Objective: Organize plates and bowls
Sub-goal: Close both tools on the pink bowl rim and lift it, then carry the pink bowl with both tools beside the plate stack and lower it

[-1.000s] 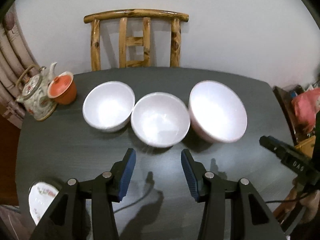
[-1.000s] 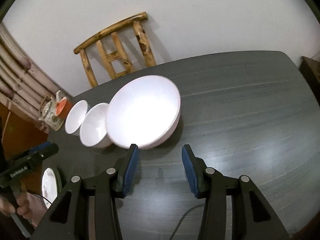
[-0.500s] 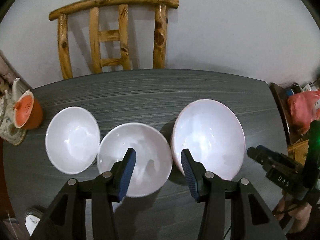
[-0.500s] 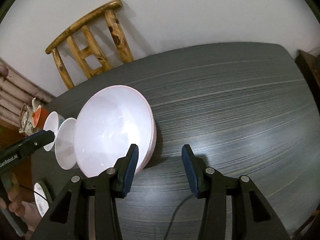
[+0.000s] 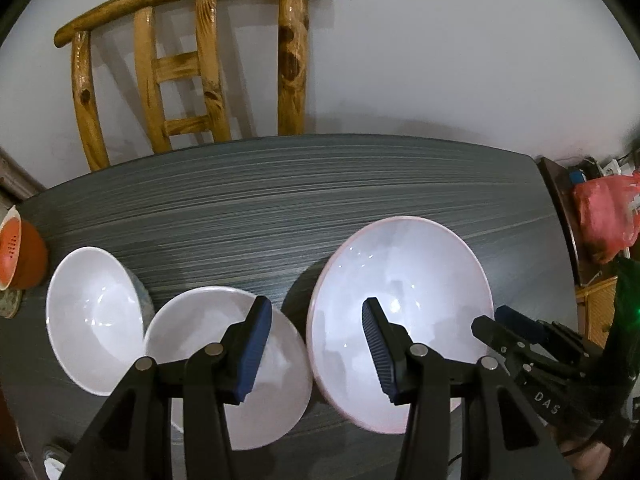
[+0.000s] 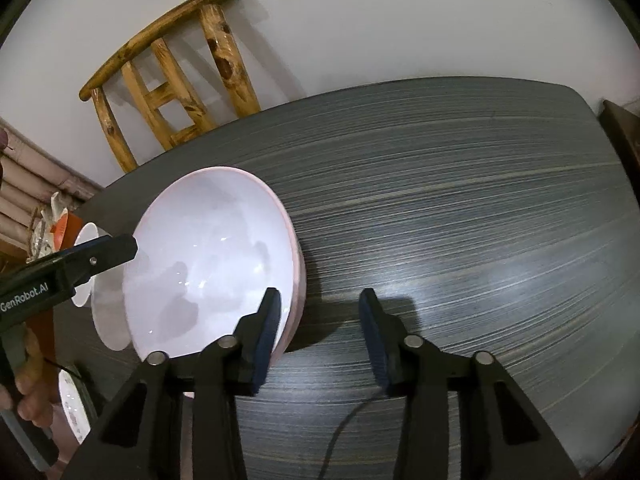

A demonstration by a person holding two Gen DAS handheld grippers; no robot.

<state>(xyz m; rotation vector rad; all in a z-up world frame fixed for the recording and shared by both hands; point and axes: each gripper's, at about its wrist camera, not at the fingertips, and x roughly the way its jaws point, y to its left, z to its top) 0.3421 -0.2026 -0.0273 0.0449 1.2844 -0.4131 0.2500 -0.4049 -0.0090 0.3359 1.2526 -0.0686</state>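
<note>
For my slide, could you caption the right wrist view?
Open right gripper straddles the large bowl's rim on the table.

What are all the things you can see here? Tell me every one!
big bowl: 1, white with a pinkish rim, on the table's right part
middle bowl: 1, white, just left of the big bowl
small bowl: 1, white, leftmost in the row
table: 1, dark grey with streaks, under the bowls
chair: 1, brown wood, behind the table by the white wall
orange cup: 1, at the table's left edge
plate: 1, white with a pattern, at the near left edge
red bag: 1, off to the right of the table
left claw: 1, black with blue pads, open over the gap between middle and big bowls
right claw: 1, same colours, open at the big bowl's right rim
hand: 1, gripping the left claw's handle
</note>
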